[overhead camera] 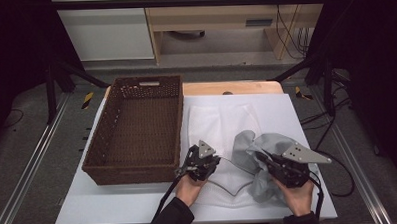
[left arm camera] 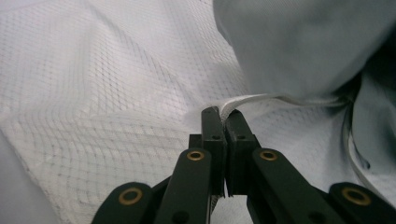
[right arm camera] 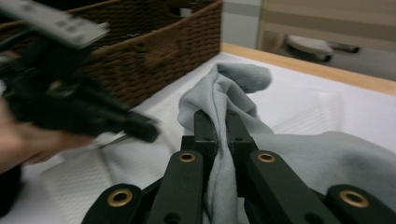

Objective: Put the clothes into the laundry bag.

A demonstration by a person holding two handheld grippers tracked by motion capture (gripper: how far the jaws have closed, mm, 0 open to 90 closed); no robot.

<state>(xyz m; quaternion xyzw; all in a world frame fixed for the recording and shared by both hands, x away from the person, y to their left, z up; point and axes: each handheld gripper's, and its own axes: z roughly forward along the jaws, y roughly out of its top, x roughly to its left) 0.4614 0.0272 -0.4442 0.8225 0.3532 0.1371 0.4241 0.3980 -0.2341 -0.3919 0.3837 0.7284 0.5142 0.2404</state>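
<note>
Near the tabletop's (overhead camera: 139, 204) front edge, the left hand-held gripper (left arm camera: 223, 114) pins the white mesh cloth's (left arm camera: 107, 93) hem, apparently anchoring it. The right hand-held gripper (right arm camera: 217, 116) is clamped on the grey cloth (right arm camera: 224, 88), bunching it upward, probably for the wicker basket (overhead camera: 132, 125) at left. Dark workshop beyond.

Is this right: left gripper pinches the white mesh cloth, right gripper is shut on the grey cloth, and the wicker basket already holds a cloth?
Not quite. The left gripper does pinch the white mesh cloth and the right gripper is shut on the grey cloth, but the wicker basket holds nothing: the high view shows its bottom bare.
</note>
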